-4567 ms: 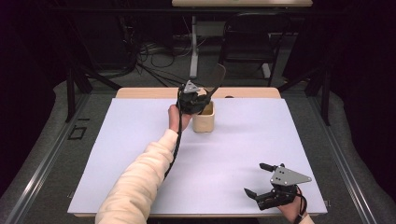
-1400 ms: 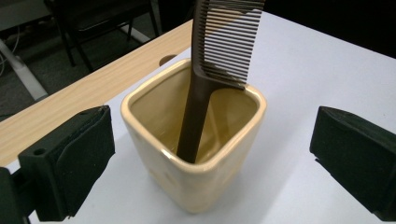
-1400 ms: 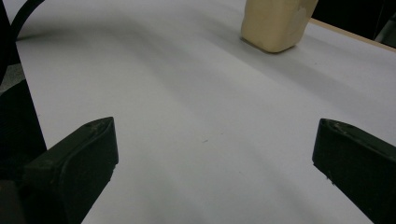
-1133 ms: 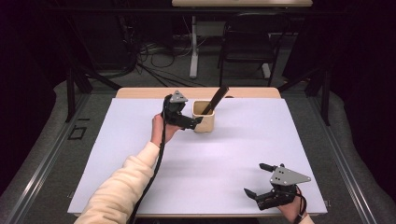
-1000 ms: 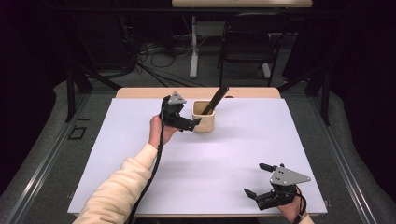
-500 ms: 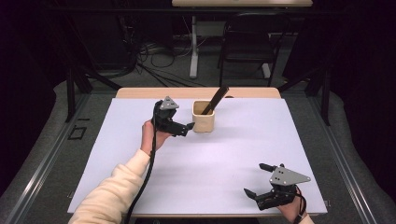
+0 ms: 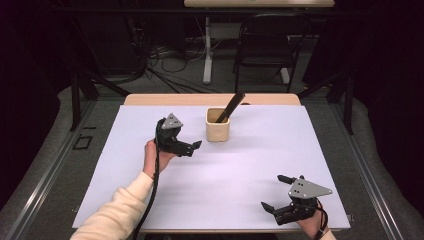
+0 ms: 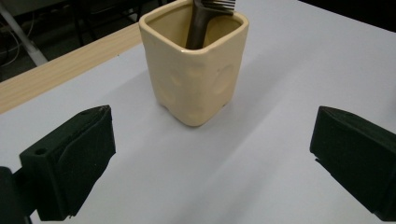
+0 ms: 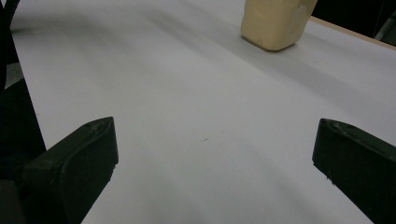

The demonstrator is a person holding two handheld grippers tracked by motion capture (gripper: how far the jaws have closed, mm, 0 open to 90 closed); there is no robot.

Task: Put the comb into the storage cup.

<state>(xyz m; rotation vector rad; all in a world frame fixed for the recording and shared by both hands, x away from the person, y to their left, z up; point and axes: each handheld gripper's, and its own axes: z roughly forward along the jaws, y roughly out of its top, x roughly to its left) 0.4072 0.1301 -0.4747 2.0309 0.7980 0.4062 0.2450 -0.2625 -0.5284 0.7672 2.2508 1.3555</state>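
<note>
While both sets of jaws stand wide and empty, the left gripper (image 7: 192, 146) sits at nine o'clock of the cream cup (image 7: 218, 131); the right gripper (image 7: 274, 193) rests well apart at five o'clock.

One cream ceramic cup (image 7: 218, 131), holding one dark comb (image 7: 230, 106); two hand-held grippers, left gripper (image 7: 191, 146) and right gripper (image 7: 274, 194); one tabletop (image 7: 235, 170).
</note>
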